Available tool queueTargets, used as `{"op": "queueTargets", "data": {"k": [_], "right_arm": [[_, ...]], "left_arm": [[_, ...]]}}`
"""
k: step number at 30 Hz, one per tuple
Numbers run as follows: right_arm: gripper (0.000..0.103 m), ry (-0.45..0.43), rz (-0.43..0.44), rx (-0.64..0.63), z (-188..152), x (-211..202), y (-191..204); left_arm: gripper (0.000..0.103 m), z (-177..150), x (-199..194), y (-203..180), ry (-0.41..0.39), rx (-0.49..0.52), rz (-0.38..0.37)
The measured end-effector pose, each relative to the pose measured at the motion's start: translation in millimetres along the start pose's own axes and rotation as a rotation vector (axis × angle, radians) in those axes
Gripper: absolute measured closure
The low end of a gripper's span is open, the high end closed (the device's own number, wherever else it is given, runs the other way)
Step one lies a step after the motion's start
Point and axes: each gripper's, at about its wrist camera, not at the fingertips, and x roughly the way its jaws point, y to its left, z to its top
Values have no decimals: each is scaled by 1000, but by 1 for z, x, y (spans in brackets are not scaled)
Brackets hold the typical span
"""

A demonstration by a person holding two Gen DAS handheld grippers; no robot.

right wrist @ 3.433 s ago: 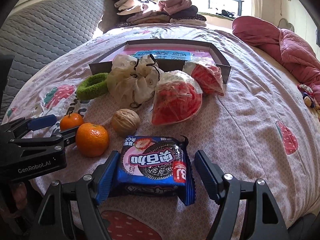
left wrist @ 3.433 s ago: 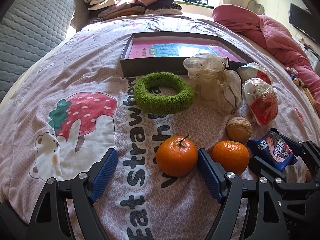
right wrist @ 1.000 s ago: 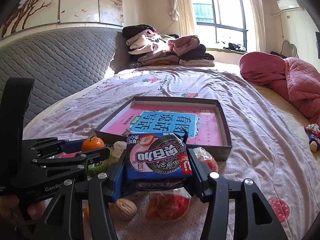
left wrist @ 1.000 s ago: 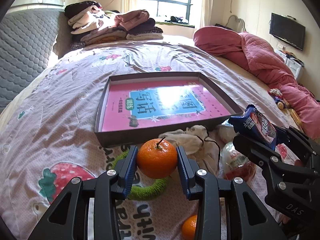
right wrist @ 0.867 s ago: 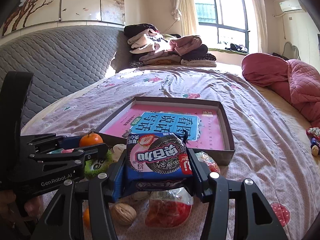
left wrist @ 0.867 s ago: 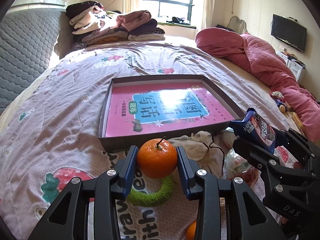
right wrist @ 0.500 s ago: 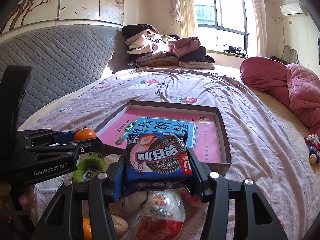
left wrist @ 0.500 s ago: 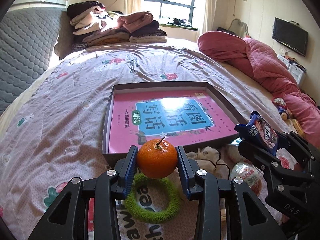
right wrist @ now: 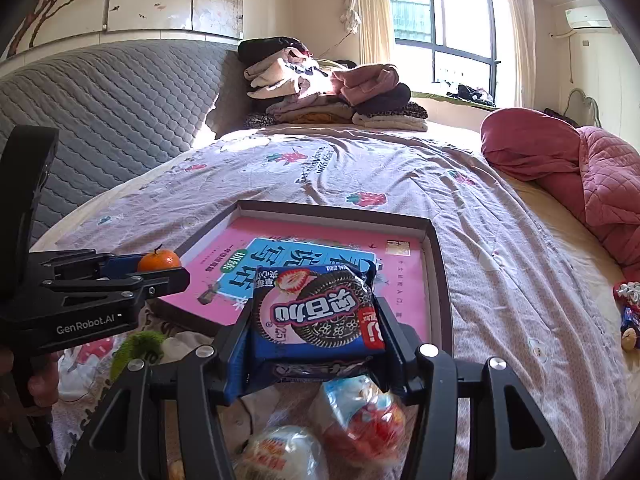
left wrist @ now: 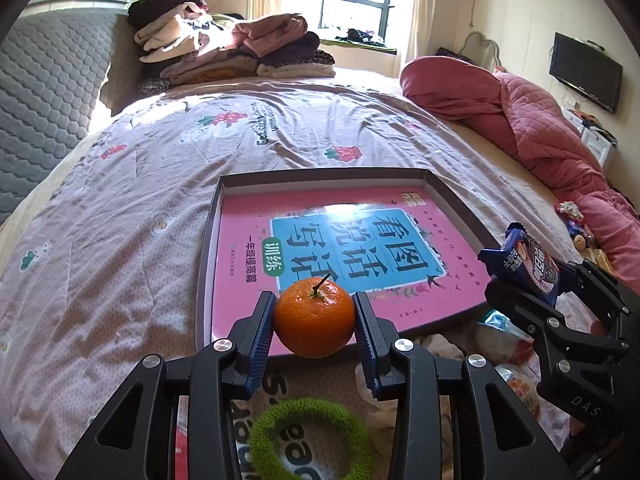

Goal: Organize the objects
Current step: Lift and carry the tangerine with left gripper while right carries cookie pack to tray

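Observation:
My left gripper (left wrist: 314, 322) is shut on an orange mandarin (left wrist: 314, 322) and holds it in the air above the near edge of a dark shallow box (left wrist: 208, 256) with a pink book inside. My right gripper (right wrist: 316, 332) is shut on a blue cookie packet (right wrist: 316, 316) and holds it above the box's near edge (right wrist: 438, 264). The mandarin (right wrist: 159, 260) and left gripper also show at the left of the right wrist view. The packet (left wrist: 520, 264) shows at the right of the left wrist view.
On the bedspread below lie a green fuzzy ring (left wrist: 312, 440), a cream cloth pouch (left wrist: 436, 348) and wrapped red-and-white snacks (right wrist: 360, 420). Folded clothes (left wrist: 224, 52) are stacked at the far end. A red quilt (left wrist: 540, 128) lies at the right.
Both grippers have moved forward and slightly up toward the box, carrying the mandarin and the packet. The items on the bedspread have slid lower in view.

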Motion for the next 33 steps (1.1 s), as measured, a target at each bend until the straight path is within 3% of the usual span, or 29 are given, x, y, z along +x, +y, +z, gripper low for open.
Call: {"op": "queueTargets", "data": {"k": [8,12,22,29,33], "right_arm": [[48,56,19,-8,8,31,-11],[48,129,66,37,8,52,-22],[48,180,41,33,8,73,-33],[48,303,38,4,4,90,-27],[48,320,38,16,3,91,-30]], "left_arm": [[64,7,26,4,27,2,-7],[64,9,41,8,53,-4,-13],[64,9,61,15,87,-12,-19],[64,6,71,15,123,-11,-23],[63,2,75,14,144,-9,-26]]}}
